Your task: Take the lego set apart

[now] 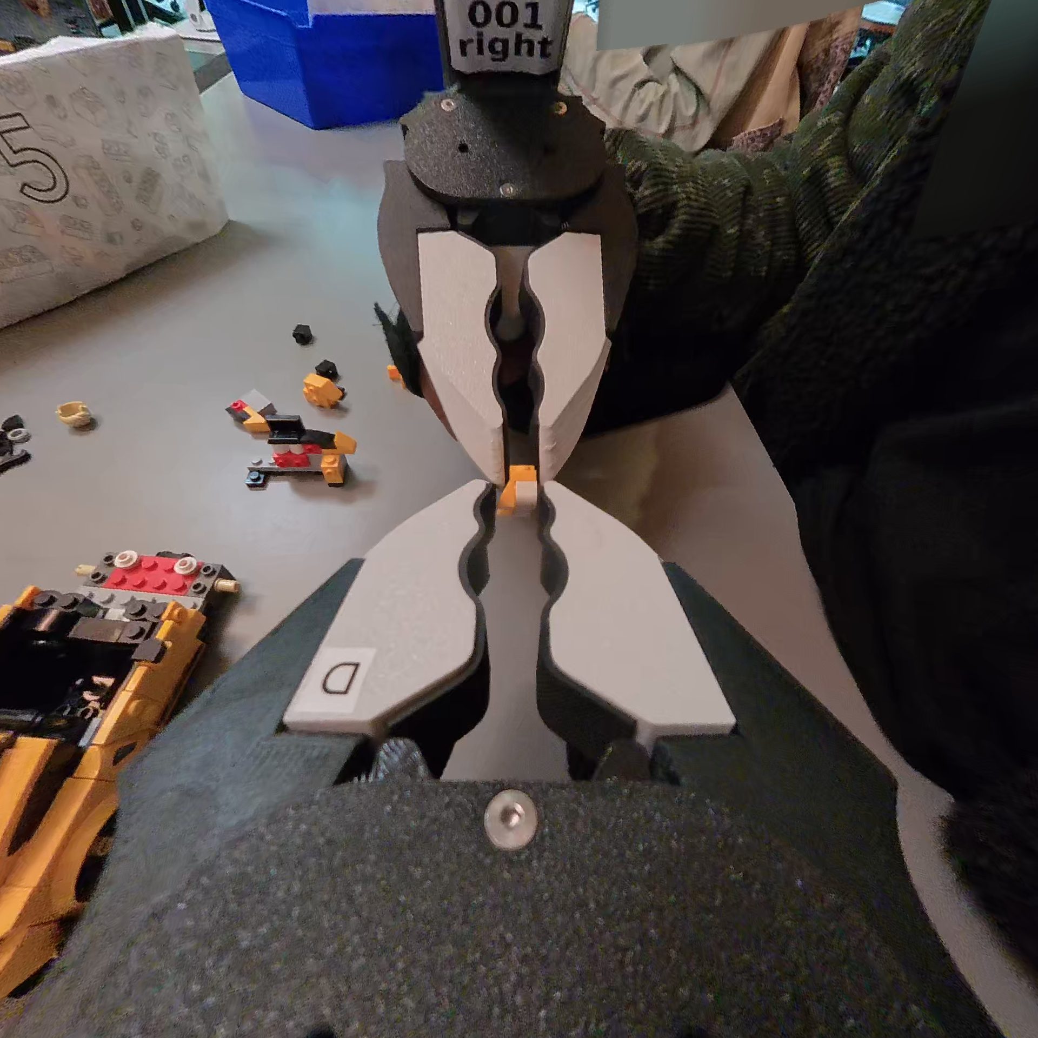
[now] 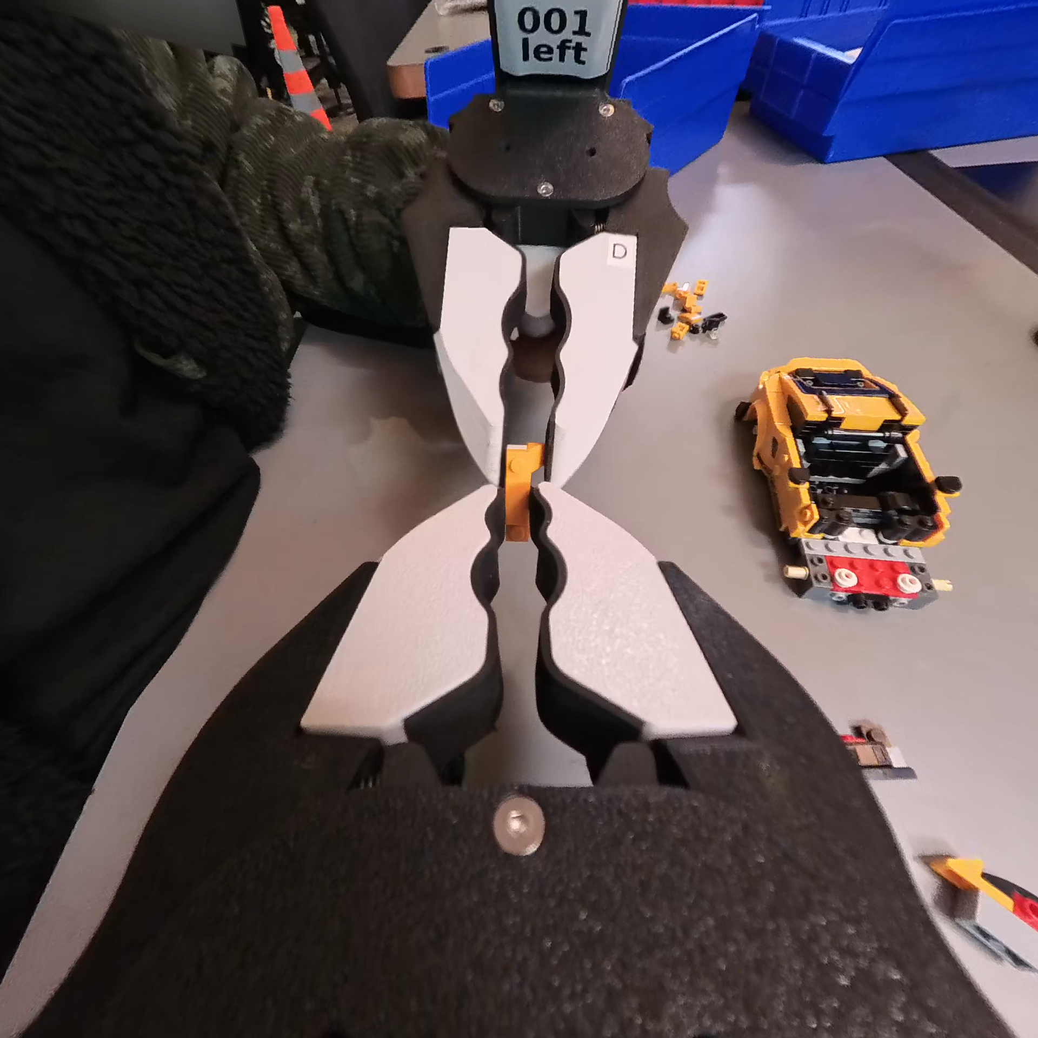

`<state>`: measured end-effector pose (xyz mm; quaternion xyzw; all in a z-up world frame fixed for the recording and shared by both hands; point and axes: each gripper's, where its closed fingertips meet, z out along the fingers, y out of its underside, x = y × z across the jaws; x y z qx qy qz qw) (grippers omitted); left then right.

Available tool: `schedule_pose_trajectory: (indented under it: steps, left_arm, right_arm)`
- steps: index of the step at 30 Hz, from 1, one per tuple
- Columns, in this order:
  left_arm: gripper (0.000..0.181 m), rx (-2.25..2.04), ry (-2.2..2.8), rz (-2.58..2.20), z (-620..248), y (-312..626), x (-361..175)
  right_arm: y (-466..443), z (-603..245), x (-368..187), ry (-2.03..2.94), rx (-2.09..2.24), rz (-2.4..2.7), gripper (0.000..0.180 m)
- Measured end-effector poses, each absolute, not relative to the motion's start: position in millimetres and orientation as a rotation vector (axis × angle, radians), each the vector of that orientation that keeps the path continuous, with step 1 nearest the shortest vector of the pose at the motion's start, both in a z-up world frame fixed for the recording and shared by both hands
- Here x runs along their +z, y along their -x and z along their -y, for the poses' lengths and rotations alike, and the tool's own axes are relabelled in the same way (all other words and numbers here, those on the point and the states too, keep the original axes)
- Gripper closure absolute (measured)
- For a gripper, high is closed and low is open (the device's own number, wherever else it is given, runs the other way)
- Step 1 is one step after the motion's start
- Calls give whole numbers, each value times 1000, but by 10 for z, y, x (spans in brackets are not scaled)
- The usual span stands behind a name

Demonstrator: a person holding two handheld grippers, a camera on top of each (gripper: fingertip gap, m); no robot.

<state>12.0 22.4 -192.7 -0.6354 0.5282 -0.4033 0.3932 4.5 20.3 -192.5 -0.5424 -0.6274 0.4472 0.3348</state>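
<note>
Orange-and-white small lego piece [image 1: 515, 493] held above grey tabletop [image 1: 168, 494], pinched from opposite ends between tips of left gripper [image 1: 515, 500] and right gripper [image 2: 519, 508], both clenched on it. Partly stripped yellow-and-black lego car [image 2: 848, 483] on table nearby; loose brick clusters [image 1: 300, 444] scattered beside.

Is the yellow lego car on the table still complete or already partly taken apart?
Partly apart: the car has its black interior and red plate exposed, and loose pieces lie on the table.

This is looking like a workshop or lab. Blue storage bins [image 2: 842, 84] are sitting at one o'clock on the grey desk [image 2: 786, 236], and an orange traffic cone [image 2: 295, 73] is standing at eleven o'clock.
</note>
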Motion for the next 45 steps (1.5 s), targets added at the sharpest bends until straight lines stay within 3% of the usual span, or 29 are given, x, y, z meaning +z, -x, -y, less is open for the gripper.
schedule_pose_trajectory:
  steps: [13, 25, 30, 37, 45]
  left_arm:
    - [168, -1034, 1656, -1304, -299, -6, -1865]
    - [168, -821, 1823, -1561, -194, 3, -2464]
    - [154, -877, 1809, -1526, -196, 1, -2395]
    - [156, -1086, 1638, -1330, -218, -62, -1917]
    - [159, -1058, 1629, -1353, -184, -124, -1949]
  right_arm:
    - [-127, -361, -1709, 1364, 1187, 1503, 172]
    - [-106, -333, -1824, 1408, 1190, 1542, 172]
    - [-96, -321, -1845, 1412, 1192, 1550, 172]
    - [-52, -256, -1896, 1404, 1189, 1585, 172]
    - [3, -176, -1931, 1386, 1196, 1622, 172]
